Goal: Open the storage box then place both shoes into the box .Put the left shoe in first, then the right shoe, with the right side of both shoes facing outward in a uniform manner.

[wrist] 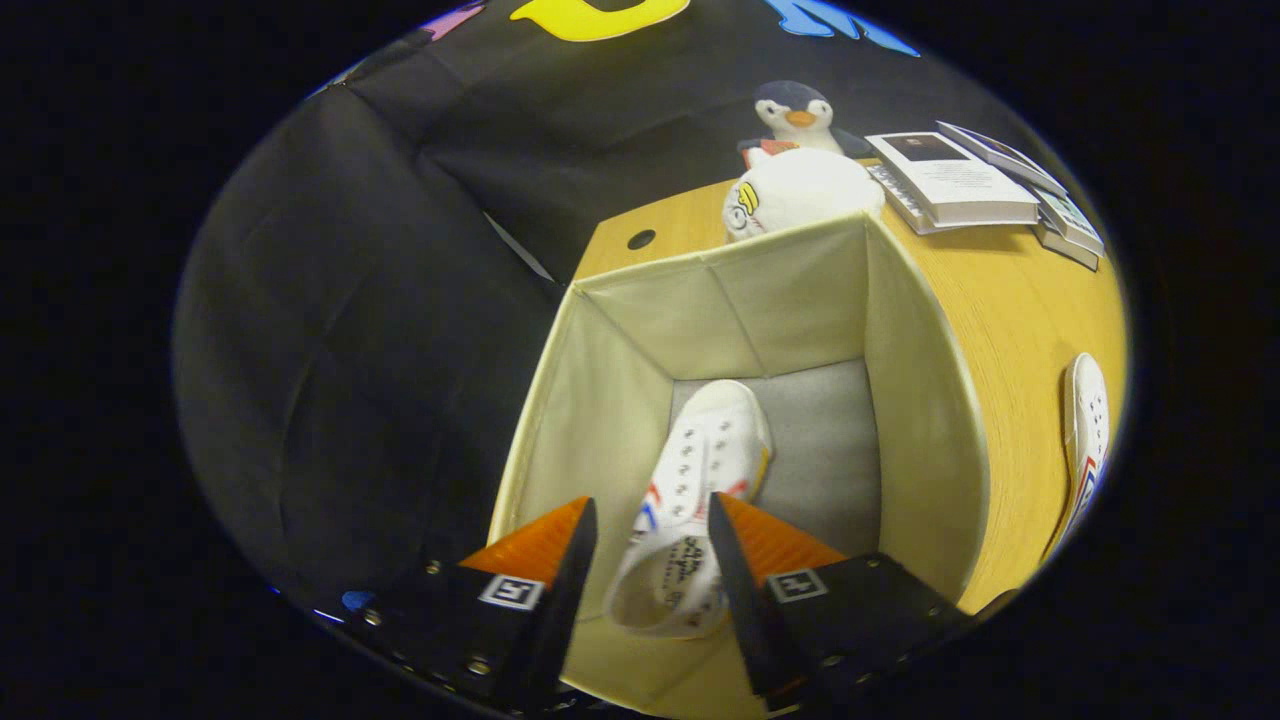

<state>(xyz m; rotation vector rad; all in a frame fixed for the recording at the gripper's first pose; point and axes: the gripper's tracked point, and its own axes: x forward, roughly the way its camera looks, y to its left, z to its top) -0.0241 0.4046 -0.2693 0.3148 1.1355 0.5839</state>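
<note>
We see the box open at the desk's left edge, one shoe inside on its floor, toe toward the far wall. The gripper hangs over the near rim, angled down into the box, fingers spread either side of the heel, apparently touching nothing: released. The second shoe waits on the desk, right of the box, presumably next.

Wooden table carries open storage box, plush toys, stacked books, one shoe.
</note>
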